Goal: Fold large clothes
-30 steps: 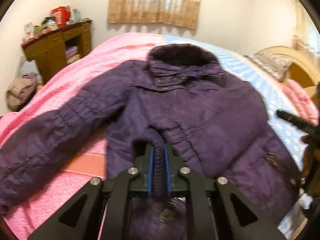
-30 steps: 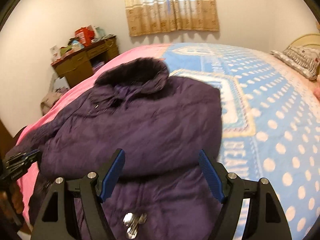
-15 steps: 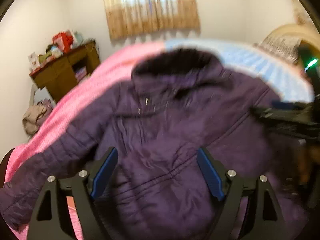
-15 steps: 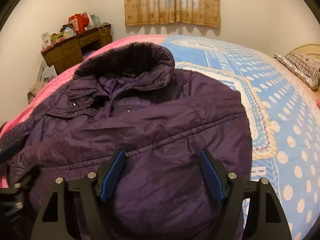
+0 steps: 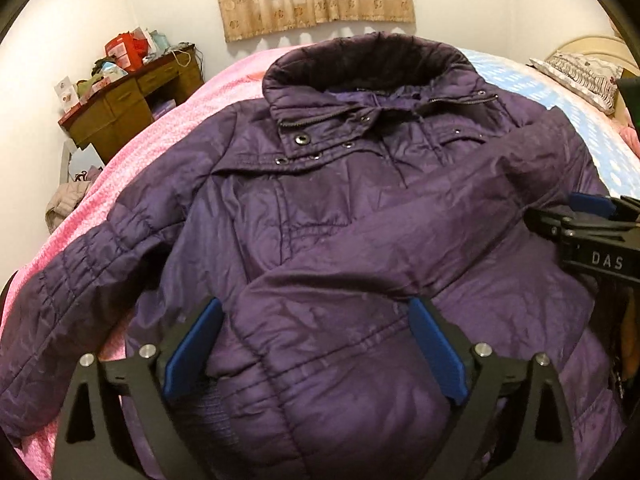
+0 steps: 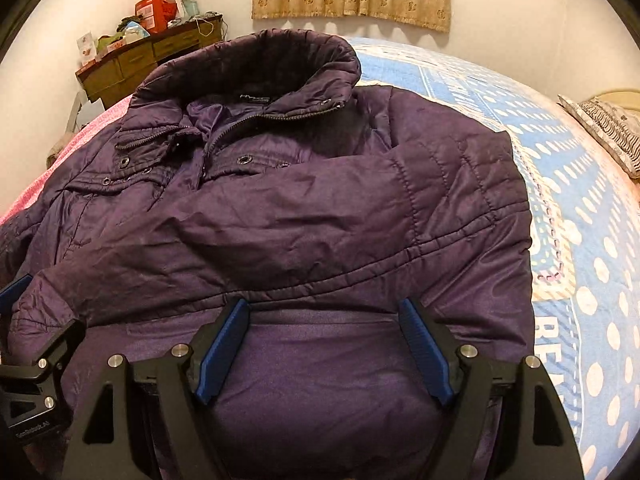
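Your left gripper (image 5: 314,344) and right gripper (image 6: 324,346) both hover released, jaws spread. Under them the quilted dark purple jacket (image 5: 340,208) lies on the bed (image 6: 592,248), one sleeve folded across its front.

White letters "DAS" are showing on the black body of the right tongs (image 5: 600,216); large white letters "RE" are showing near the bedspread's (image 6: 592,240) right edge.
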